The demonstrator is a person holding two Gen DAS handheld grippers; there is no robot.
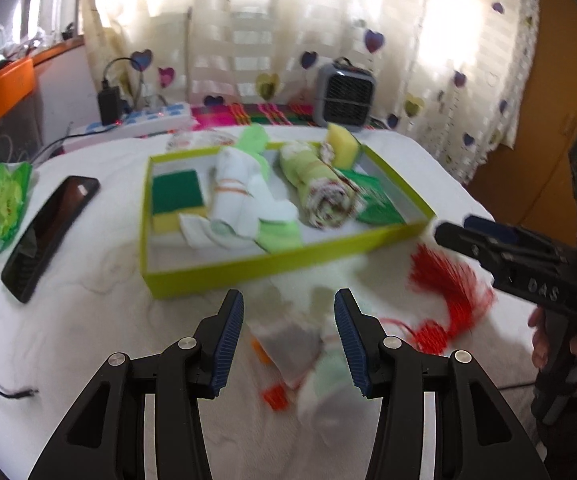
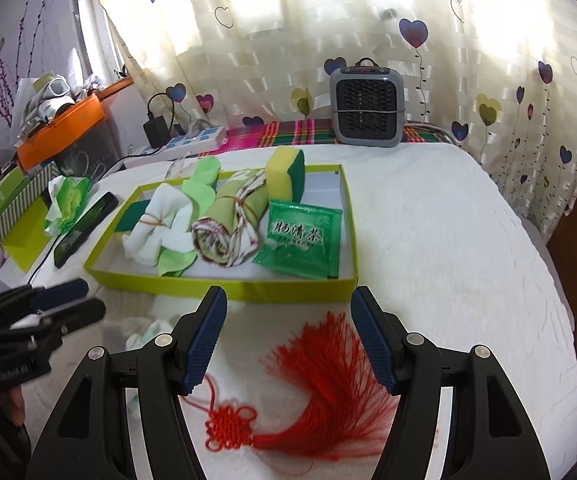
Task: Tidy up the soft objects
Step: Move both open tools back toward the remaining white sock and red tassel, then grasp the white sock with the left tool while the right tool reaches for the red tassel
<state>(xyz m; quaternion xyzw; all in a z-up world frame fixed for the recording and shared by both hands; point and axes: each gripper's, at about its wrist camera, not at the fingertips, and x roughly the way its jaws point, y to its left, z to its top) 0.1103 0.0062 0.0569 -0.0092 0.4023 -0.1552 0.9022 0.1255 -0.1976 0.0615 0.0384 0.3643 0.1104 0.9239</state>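
Observation:
A lime-green tray (image 1: 288,258) (image 2: 224,286) on the white bed holds two sponges (image 1: 176,198) (image 2: 286,174), a white-and-green rolled cloth (image 1: 244,200) (image 2: 160,226), a green patterned rolled cloth (image 1: 320,188) (image 2: 228,224) and a green tea packet (image 2: 300,238). My left gripper (image 1: 288,338) is open above a blurred white, green and orange soft item (image 1: 308,364) in front of the tray. My right gripper (image 2: 288,334) is open over a red tassel with a knot (image 2: 312,392) (image 1: 448,292). Each gripper also shows in the other's view (image 1: 464,236) (image 2: 76,300).
A black phone (image 1: 48,236) (image 2: 84,228) and a crumpled green-white wrapper (image 1: 2,204) (image 2: 66,202) lie left of the tray. A grey fan heater (image 1: 344,94) (image 2: 364,106), a power strip (image 1: 148,120) and heart-print curtains stand behind. An orange shelf (image 2: 64,128) is at far left.

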